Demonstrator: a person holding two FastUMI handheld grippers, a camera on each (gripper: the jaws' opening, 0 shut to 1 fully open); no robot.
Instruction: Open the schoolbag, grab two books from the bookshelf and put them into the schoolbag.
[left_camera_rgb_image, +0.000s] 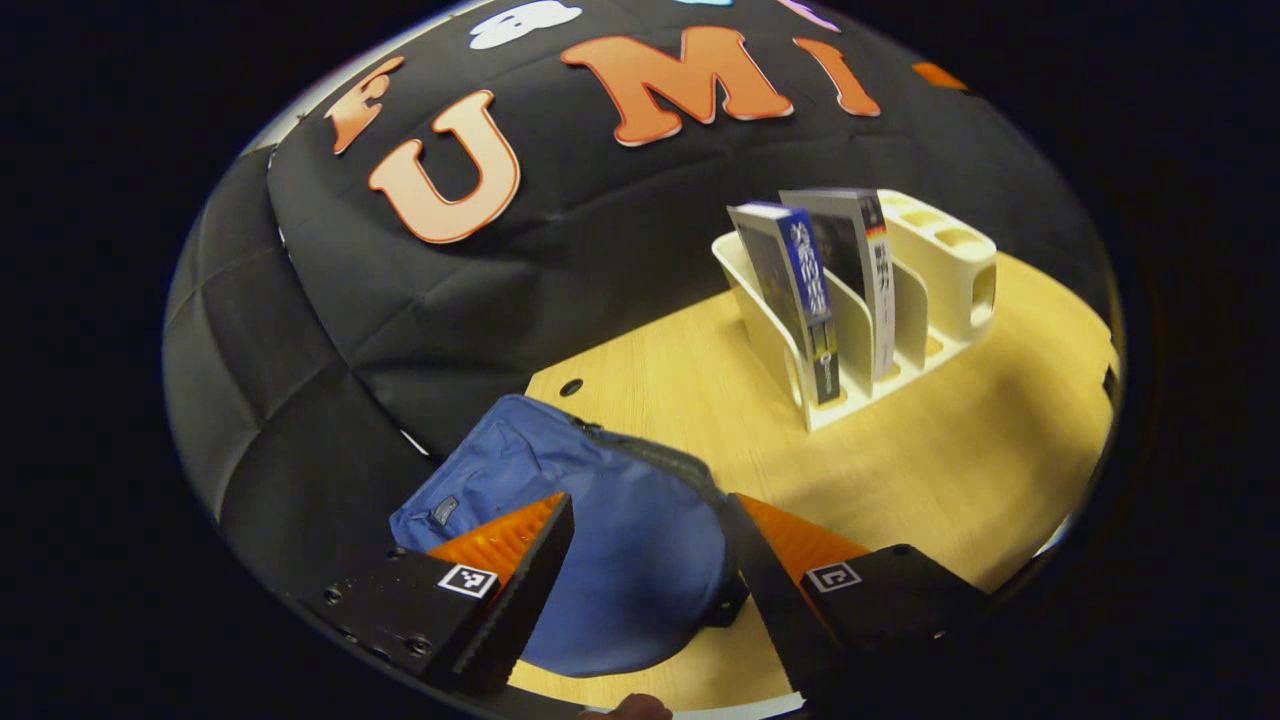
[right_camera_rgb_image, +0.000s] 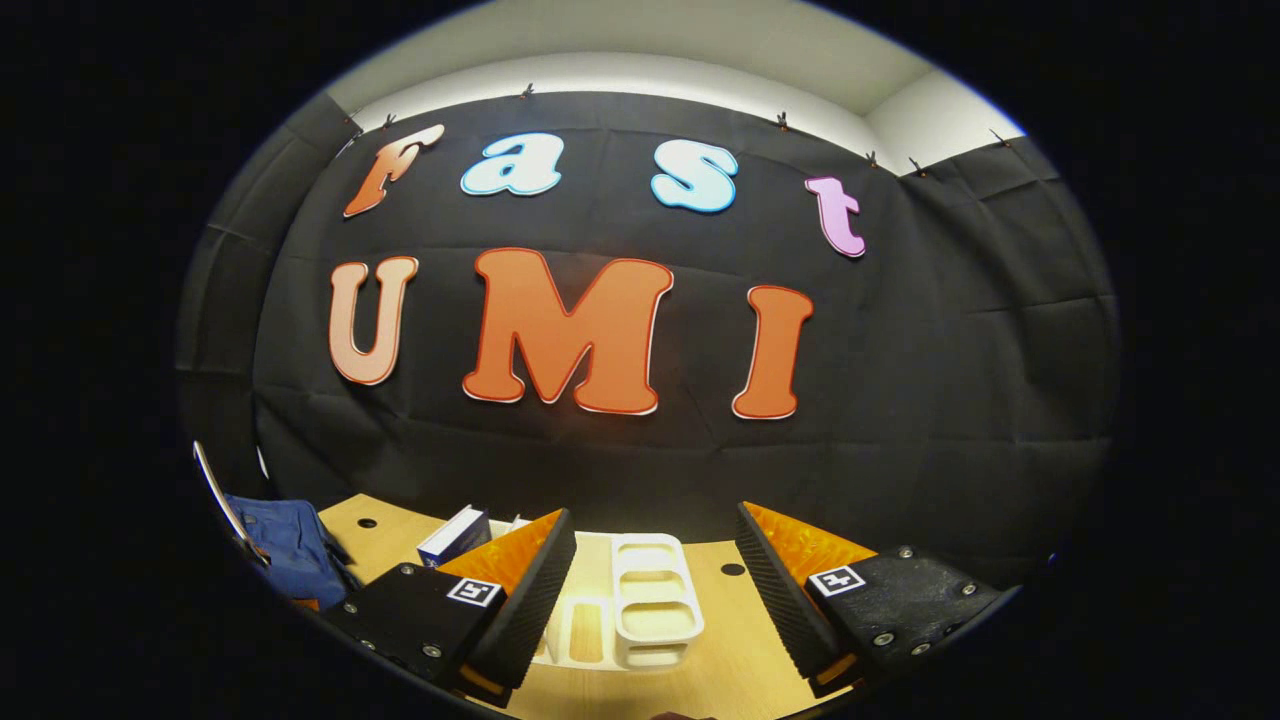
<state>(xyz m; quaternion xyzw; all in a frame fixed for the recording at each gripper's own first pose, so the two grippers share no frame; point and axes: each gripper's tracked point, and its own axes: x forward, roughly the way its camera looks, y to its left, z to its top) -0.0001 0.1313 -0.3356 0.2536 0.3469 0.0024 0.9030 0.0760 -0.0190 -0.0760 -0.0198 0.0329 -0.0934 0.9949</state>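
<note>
The schoolbag (left_camera_rgb_image: 610, 560), a blue fabric pack, is seen lying flat on the wooden table (left_camera_rgb_image: 980, 470) at about six o'clock in the left gripper view, with its dark zipper line (left_camera_rgb_image: 650, 455) running along the upper edge toward one o'clock. It is judged to be soft and limp, light while empty, and likely to bunch if pinched at the cloth; the zipper pull or the stiffer seam beside it is judged the better place to be taken hold of, though the pull itself cannot be made out. The left gripper (left_camera_rgb_image: 650, 560) is held directly over the bag, its fingers spread wide with the bag's body seen between them; nothing is pinched, and contact cannot be told.

At two o'clock from the bag, well apart, a cream bookshelf (left_camera_rgb_image: 950, 300) is placed, with two books (left_camera_rgb_image: 815, 300) leaning upright in adjoining slots. They are judged stiff, moderately heavy and smooth-covered, best gripped across the spine near the top.

In the right gripper view, the right gripper (right_camera_rgb_image: 655, 575) is held spread and empty, with the bookshelf (right_camera_rgb_image: 650, 605) between its fingers, and the schoolbag (right_camera_rgb_image: 285, 545) at nine o'clock.
</note>
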